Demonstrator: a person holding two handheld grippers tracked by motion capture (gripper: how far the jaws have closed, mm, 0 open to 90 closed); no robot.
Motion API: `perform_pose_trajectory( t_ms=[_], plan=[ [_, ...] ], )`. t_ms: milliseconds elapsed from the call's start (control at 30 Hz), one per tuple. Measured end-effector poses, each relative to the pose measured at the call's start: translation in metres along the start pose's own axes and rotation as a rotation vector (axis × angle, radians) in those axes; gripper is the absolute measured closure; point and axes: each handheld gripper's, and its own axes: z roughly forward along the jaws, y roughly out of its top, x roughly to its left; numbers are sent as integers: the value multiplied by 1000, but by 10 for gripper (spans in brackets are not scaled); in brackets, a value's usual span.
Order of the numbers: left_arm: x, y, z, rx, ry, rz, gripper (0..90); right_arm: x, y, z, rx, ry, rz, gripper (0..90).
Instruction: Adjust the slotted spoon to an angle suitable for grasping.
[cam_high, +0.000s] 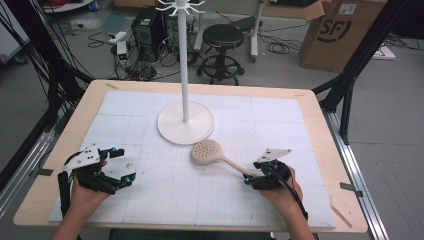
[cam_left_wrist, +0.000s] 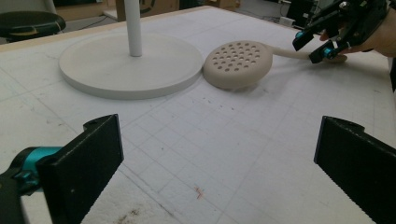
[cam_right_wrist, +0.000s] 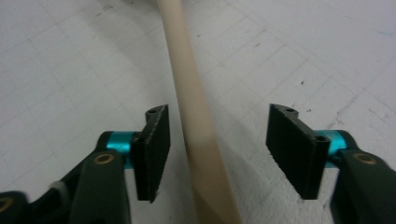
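Where the high view looks down on the light wooden bench (cam_high: 320, 150) with its white gridded mat (cam_high: 165, 195), a beige plastic perforated skimmer spoon (cam_high: 206, 152) lies flat near the middle, round head just in front of the round white base of a tall white hook stand (cam_high: 185, 122), handle running back and to the right toward the right gripper (cam_high: 248, 179). Left gripper (cam_high: 125, 165) held low over the mat at the near left, well apart from the spoon, jaws spread wide and empty. Right gripper down at the handle's far end, jaws on either side of it. In the left gripper view, two black jaws far apart with bare mat between; beyond them the stand base (cam_left_wrist: 130, 65) and the spoon's holed head (cam_left_wrist: 238, 63), just beside each other, with the right gripper (cam_left_wrist: 313, 46) straddling the handle farther off at upper right. In the right gripper view, beige handle (cam_right_wrist: 196, 126) running up between the two black jaws, half closed, a clear gap on each side, wider on the right; pads (cam_right_wrist: 154, 149) not pressing on the handle, handle resting on the mat.
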Motion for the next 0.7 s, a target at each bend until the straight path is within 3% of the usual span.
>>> perform_pose_trajectory(
  t_ms=[233,467,567,700],
  plan=[
    [1,1,0,-2,-3,-3,18,0,0,1,22,26,-14,524],
    [-2,3,4,-6,-16,1,18,-3,3,3,27,58,-21,561],
    [-3,3,5,-2,-18,-1,18,-1,4,5,38,38,-39,528],
    [-3,4,3,-4,-19,5,18,-2,3,7,43,47,-25,592]
  ],
)
